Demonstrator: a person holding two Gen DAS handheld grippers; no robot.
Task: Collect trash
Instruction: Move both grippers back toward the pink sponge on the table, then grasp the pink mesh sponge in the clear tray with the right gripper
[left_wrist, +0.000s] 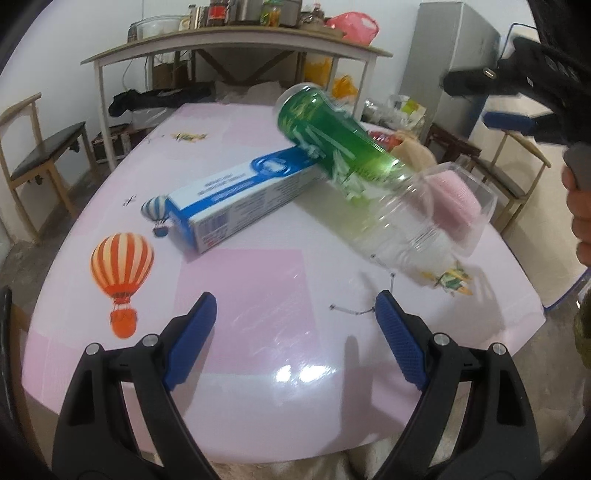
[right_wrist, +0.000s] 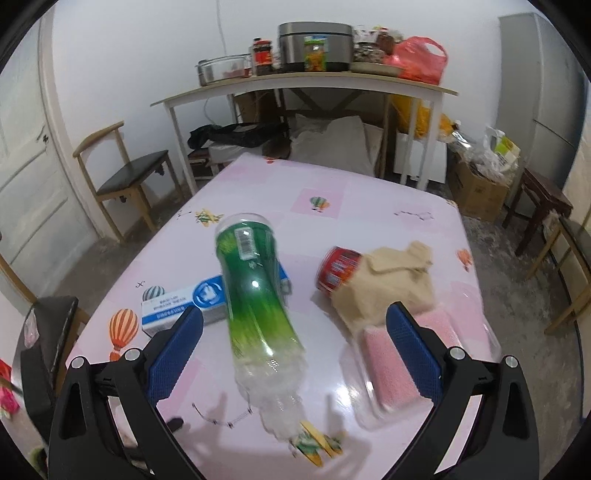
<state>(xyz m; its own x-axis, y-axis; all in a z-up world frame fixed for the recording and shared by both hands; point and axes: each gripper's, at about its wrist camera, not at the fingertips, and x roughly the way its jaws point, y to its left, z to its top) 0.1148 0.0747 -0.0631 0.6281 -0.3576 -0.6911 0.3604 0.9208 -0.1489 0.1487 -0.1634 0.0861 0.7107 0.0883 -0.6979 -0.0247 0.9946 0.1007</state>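
A clear plastic bottle with a green label (left_wrist: 332, 147) (right_wrist: 255, 288) lies tilted on the pink table, its far end resting on a blue-and-white carton (left_wrist: 236, 203) (right_wrist: 184, 306). A clear clamshell tray with a pink pad (left_wrist: 454, 199) (right_wrist: 391, 365) lies to its right. A red can (right_wrist: 338, 267) and a crumpled brown paper bag (right_wrist: 391, 284) lie behind the tray. My left gripper (left_wrist: 295, 332) is open and empty, short of the bottle. My right gripper (right_wrist: 295, 354) is open, its fingers either side of the bottle's clear end, above it.
The pink table (left_wrist: 258, 288) has balloon prints. Wooden chairs (right_wrist: 122, 173) stand at left and right. A white shelf table (right_wrist: 303, 85) with jars, a cooker and a red bag stands behind. Boxes and bags (right_wrist: 480, 173) lie on the floor at right.
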